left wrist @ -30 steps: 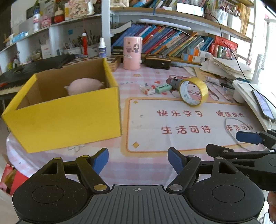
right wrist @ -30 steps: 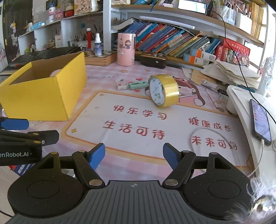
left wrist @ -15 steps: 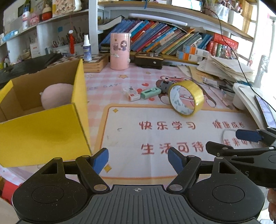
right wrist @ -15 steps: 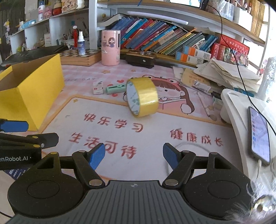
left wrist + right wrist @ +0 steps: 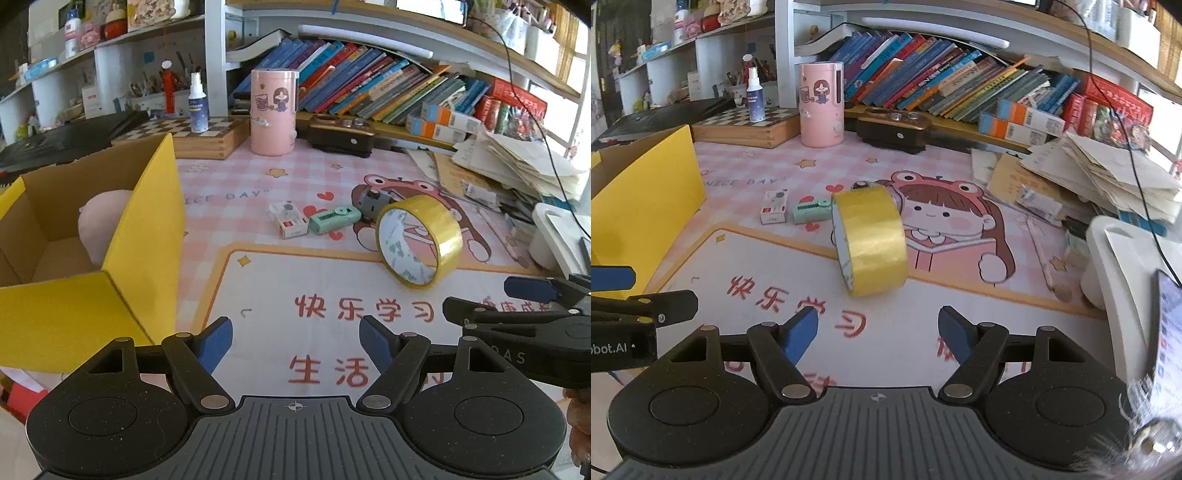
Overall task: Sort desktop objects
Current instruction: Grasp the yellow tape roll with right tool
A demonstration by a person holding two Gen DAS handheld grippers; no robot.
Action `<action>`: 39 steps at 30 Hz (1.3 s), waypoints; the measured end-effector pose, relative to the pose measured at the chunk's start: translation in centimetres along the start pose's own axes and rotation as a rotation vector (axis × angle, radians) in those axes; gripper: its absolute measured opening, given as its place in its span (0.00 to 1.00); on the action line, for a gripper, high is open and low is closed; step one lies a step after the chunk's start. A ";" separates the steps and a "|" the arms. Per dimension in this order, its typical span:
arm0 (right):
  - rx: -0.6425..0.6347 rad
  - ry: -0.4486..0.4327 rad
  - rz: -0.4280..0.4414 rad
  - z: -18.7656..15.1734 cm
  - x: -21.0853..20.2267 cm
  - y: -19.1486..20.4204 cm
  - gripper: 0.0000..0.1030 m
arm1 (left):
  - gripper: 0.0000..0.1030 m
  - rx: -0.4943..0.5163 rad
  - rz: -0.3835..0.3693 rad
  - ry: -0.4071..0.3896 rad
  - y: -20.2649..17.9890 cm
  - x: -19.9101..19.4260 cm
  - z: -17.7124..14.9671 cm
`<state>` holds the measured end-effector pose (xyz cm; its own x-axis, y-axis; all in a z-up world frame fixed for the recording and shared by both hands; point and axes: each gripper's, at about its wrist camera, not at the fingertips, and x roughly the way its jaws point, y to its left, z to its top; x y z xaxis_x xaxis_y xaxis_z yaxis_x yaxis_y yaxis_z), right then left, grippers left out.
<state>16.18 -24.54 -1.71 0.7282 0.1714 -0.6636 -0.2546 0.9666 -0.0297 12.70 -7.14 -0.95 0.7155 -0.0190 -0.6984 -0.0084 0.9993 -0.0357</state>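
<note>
A yellow tape roll (image 5: 870,243) stands on edge on the desk mat, a short way ahead of my right gripper (image 5: 877,332), which is open with nothing between its fingers. In the left wrist view the tape roll (image 5: 419,242) lies ahead and to the right of my left gripper (image 5: 295,343), also open and empty. Beyond the roll lie a small white and red box (image 5: 774,211), a mint green item (image 5: 809,212) and a small grey item (image 5: 373,201). The yellow cardboard box (image 5: 92,266) at the left holds a pink plush (image 5: 103,221).
A pink cylinder (image 5: 822,107), a chessboard box (image 5: 746,125) with a spray bottle (image 5: 755,96), a brown case (image 5: 894,129) and a row of books stand at the back. Stacked papers (image 5: 1108,173), a white tray (image 5: 1123,266) and a phone (image 5: 1165,325) crowd the right edge.
Both grippers have travelled to the right across the desk. The yellow box has slid toward the left edge of both views and the tape roll now lies closer to the right gripper.
</note>
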 end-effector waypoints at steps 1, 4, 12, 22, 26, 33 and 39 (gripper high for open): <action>-0.005 0.000 0.007 0.2 0.3 -0.1 0.68 | 0.76 -0.003 0.006 0.001 -0.1 0.2 0.1; -0.022 -0.003 0.025 0.9 1.4 -0.5 0.68 | 0.76 -0.015 0.026 0.007 -0.3 0.7 0.5; -0.082 -0.003 0.051 2.9 4.5 -0.9 0.57 | 0.76 -0.031 0.066 0.024 -0.7 1.8 1.2; -0.114 -0.021 0.079 3.5 5.2 -2.0 0.36 | 0.76 -0.047 0.091 0.020 -1.2 3.3 2.5; -0.097 -0.033 0.063 3.5 4.2 -3.3 0.36 | 0.76 -0.055 0.098 0.016 -1.4 4.5 3.0; -0.086 0.004 0.063 2.3 3.3 -4.7 0.36 | 0.75 -0.069 0.109 -0.001 -2.0 7.4 4.2; -0.107 0.017 0.077 1.6 3.0 -4.8 0.36 | 0.71 -0.082 0.159 -0.015 -2.1 10.3 5.2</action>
<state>20.66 -28.33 -2.36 0.6929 0.2401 -0.6798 -0.3764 0.9247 -0.0571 23.74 -9.28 -4.40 0.7109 0.1399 -0.6892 -0.1783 0.9838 0.0158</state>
